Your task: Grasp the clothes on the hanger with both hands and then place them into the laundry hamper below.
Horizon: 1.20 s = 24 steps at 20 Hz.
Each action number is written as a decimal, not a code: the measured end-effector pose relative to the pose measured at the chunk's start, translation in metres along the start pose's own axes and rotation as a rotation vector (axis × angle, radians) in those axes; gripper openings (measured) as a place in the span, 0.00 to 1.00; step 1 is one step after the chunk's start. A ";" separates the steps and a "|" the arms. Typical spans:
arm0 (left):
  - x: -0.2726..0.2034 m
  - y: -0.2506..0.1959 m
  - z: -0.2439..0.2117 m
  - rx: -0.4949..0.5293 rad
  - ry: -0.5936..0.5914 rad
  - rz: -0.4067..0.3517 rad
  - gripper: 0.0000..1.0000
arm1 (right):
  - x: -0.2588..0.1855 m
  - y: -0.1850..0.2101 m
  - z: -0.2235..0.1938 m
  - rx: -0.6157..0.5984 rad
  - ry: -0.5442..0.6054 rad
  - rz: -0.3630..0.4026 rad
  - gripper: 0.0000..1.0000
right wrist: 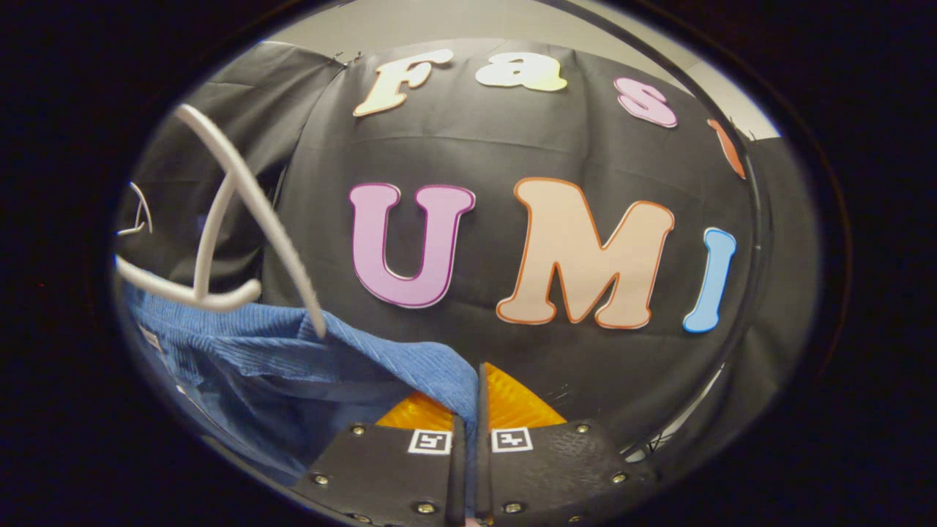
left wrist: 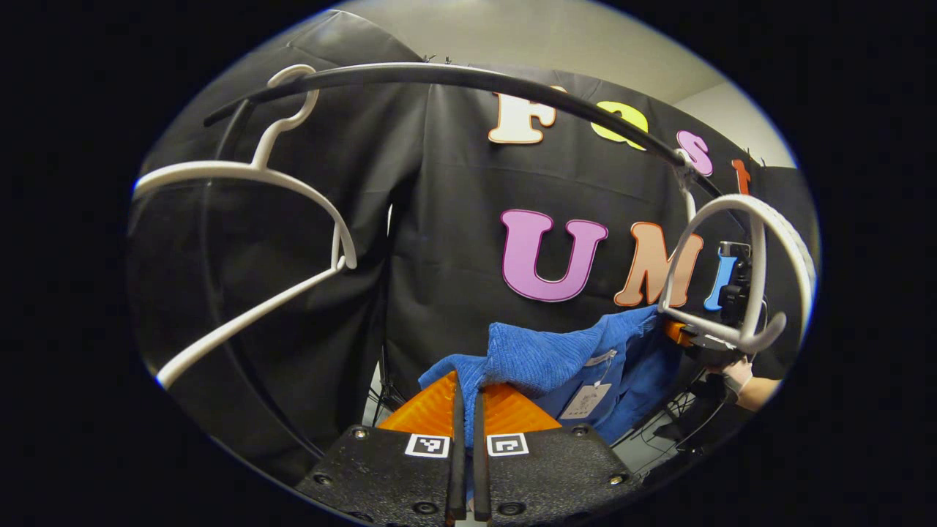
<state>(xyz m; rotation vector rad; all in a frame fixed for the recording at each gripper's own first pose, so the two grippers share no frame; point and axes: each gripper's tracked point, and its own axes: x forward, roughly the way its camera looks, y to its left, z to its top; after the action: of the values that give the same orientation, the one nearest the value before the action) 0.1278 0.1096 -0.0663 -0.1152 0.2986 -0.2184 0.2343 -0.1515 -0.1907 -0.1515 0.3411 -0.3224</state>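
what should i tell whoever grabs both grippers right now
Left gripper: shut on one end of the blue garment.
Right gripper: shut on its other end.
The garment stretches between the two, just under a white hanger on the black rail; a second white hanger hangs bare.
Done: both grasps.
Left: lower it into the hamper below.

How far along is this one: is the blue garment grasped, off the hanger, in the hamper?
Grasping looks done: left hand-held gripper and right hand-held gripper each pinch the blue garment. It hangs just below the white hanger, apparently coming off. Left: lowering it into the hamper.
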 end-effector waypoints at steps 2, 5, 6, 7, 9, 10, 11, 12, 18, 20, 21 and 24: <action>-0.001 -0.002 -0.015 0.002 0.020 0.002 0.04 | -0.006 -0.002 -0.020 0.002 0.033 -0.002 0.06; -0.004 -0.002 -0.038 0.010 0.046 0.018 0.03 | -0.019 -0.006 -0.047 0.005 0.075 0.002 0.06; -0.005 -0.002 -0.044 0.011 0.055 0.024 0.05 | -0.025 -0.008 -0.055 0.008 0.088 0.002 0.06; -0.007 -0.004 -0.051 0.011 0.064 0.029 0.05 | -0.031 -0.009 -0.060 0.012 0.098 0.002 0.06; -0.012 -0.007 -0.066 0.012 0.079 0.034 0.05 | -0.041 -0.012 -0.071 0.022 0.113 0.001 0.06; -0.012 -0.007 -0.072 0.015 0.084 0.039 0.05 | -0.047 -0.014 -0.074 0.026 0.120 0.000 0.06; -0.017 -0.008 -0.078 0.019 0.087 0.040 0.05 | -0.053 -0.017 -0.078 0.028 0.124 -0.001 0.06; -0.023 -0.011 -0.082 0.029 0.087 0.043 0.05 | -0.059 -0.019 -0.080 0.030 0.127 -0.001 0.06; -0.057 -0.039 -0.092 0.081 0.079 0.011 0.04 | -0.094 -0.031 -0.074 0.057 0.115 0.006 0.04; -0.060 -0.056 -0.091 0.100 0.077 -0.019 0.05 | -0.107 -0.032 -0.066 0.077 0.100 0.015 0.04; -0.058 -0.067 -0.091 0.111 0.075 -0.038 0.05 | -0.114 -0.032 -0.061 0.091 0.092 0.021 0.06; -0.049 -0.107 -0.090 0.151 0.068 -0.124 0.05 | -0.132 -0.026 -0.049 0.119 0.068 0.041 0.06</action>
<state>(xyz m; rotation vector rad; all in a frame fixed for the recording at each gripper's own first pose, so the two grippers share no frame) 0.0340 0.0096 -0.1230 0.0235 0.3416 -0.3671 0.0920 -0.1365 -0.1908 -0.0171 0.3909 -0.3071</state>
